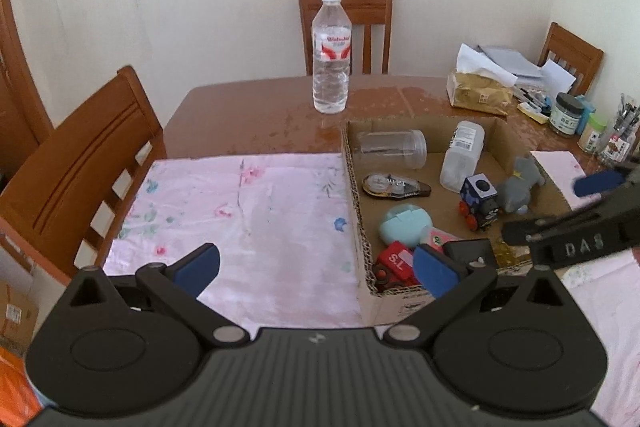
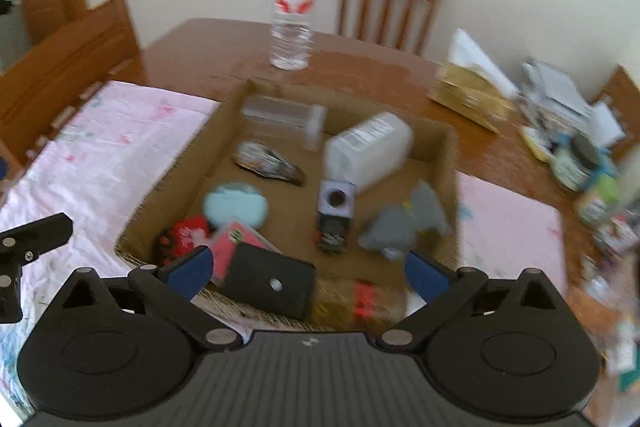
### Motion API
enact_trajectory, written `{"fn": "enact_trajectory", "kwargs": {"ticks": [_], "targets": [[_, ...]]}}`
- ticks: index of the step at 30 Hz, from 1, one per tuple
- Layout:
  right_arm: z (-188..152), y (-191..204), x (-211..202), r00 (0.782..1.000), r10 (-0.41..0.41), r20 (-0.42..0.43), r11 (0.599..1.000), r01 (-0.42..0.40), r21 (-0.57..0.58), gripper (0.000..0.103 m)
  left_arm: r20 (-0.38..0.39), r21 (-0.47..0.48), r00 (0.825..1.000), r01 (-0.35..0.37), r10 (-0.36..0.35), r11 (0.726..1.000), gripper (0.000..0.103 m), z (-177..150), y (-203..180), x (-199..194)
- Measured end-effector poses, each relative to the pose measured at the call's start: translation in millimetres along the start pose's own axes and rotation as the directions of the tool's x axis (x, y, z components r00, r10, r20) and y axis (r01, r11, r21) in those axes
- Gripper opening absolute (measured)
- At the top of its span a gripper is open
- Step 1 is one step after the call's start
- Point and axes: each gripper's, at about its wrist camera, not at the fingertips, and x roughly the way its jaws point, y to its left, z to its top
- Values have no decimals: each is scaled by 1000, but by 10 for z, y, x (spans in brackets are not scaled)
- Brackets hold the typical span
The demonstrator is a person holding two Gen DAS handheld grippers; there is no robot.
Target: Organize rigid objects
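A shallow cardboard box on the table holds a clear jar, a white container, a toy train, a grey plush, a pale blue case, a red toy, a black block. My left gripper is open and empty, over the pink cloth at the box's near left corner. My right gripper is open and empty, above the box's near edge.
A water bottle stands upright behind the box. A tissue box, papers and small jars crowd the table's right end. Wooden chairs stand at the left and far sides.
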Motion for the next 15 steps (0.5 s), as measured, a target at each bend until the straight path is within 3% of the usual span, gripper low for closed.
{"fn": "enact_trajectory", "kwargs": {"ticks": [7, 15], "targets": [[-156, -47, -321, 998, -60, -27, 996, 61, 71, 103, -65, -12, 998, -4, 3, 1000, 102, 118, -163, -142], [-273, -149, -588, 996, -83, -20, 985, 85, 147, 103, -80, 12, 997, -3, 4, 1000, 102, 184, -317, -299]]}}
